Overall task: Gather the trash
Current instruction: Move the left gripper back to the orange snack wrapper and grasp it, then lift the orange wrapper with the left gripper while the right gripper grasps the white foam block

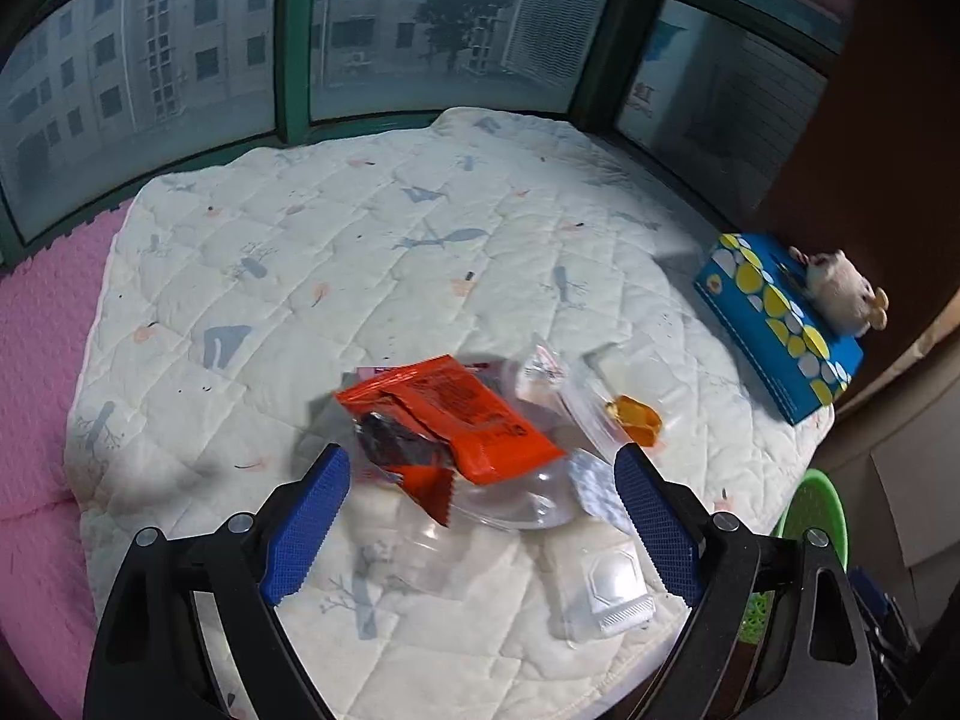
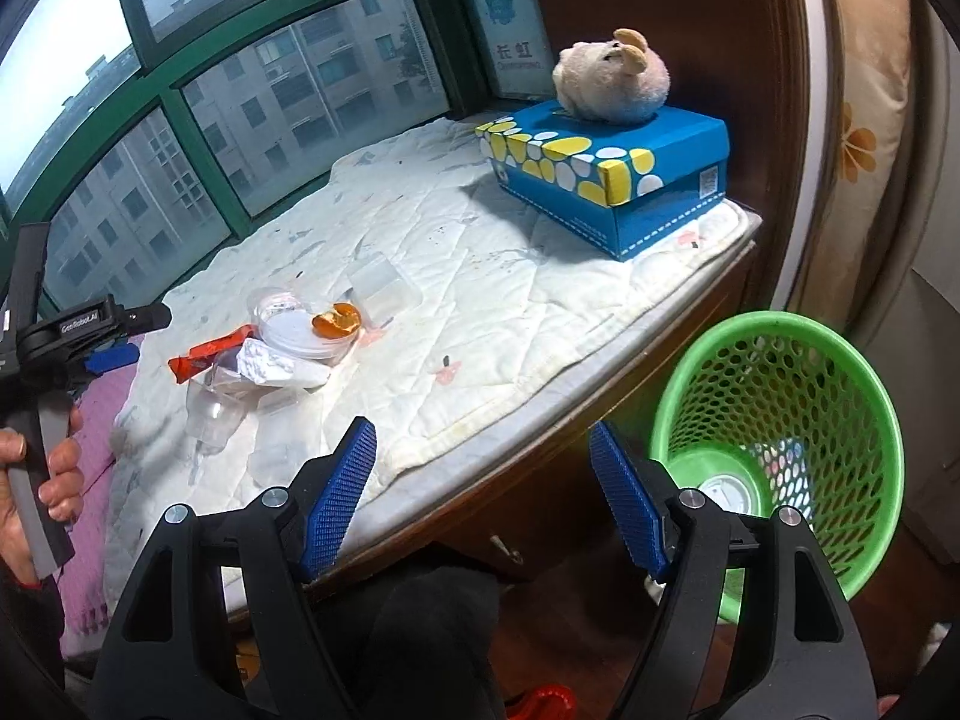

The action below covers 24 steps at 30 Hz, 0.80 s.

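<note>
Blue-padded jaws of the left gripper stood wide apart and empty above a trash pile on the quilted pad. Right gripper jaws gaped too, holding nothing, beside the green basket below the ledge.

Before me green-framed windows onto grey apartment blocks, quilted pad over my window seat, dark wood wall, flat daylight.

Non-task stuff: blue tissue box with yellow/white dots on the quilted white pad, right end. Plush toy sits on top of box. Pink mat beside pad. Green-framed window behind.
</note>
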Each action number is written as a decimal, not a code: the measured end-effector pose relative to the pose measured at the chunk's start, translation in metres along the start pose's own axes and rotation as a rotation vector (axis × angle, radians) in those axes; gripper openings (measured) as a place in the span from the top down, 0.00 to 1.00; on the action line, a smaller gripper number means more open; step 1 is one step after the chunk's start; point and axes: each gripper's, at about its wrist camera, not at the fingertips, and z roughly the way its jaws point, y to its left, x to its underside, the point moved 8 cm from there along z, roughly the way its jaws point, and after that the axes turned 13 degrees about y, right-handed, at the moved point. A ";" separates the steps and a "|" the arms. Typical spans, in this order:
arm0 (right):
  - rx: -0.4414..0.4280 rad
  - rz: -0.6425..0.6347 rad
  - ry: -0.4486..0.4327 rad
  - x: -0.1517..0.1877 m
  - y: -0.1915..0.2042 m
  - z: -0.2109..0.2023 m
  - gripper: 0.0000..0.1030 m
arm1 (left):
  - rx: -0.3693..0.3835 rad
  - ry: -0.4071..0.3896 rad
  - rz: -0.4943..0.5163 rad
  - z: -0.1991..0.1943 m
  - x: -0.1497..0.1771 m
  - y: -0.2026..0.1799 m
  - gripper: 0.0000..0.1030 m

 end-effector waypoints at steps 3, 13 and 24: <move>-0.011 -0.011 0.007 -0.006 0.010 0.005 0.28 | 0.015 0.031 -0.068 0.011 -0.014 0.023 0.16; -0.024 -0.040 0.018 -0.024 0.033 0.018 0.28 | 0.111 0.164 -0.213 0.063 -0.029 0.055 0.17; -0.030 -0.079 0.041 -0.031 0.054 0.034 0.28 | 0.217 0.231 -0.275 0.093 -0.022 0.058 0.46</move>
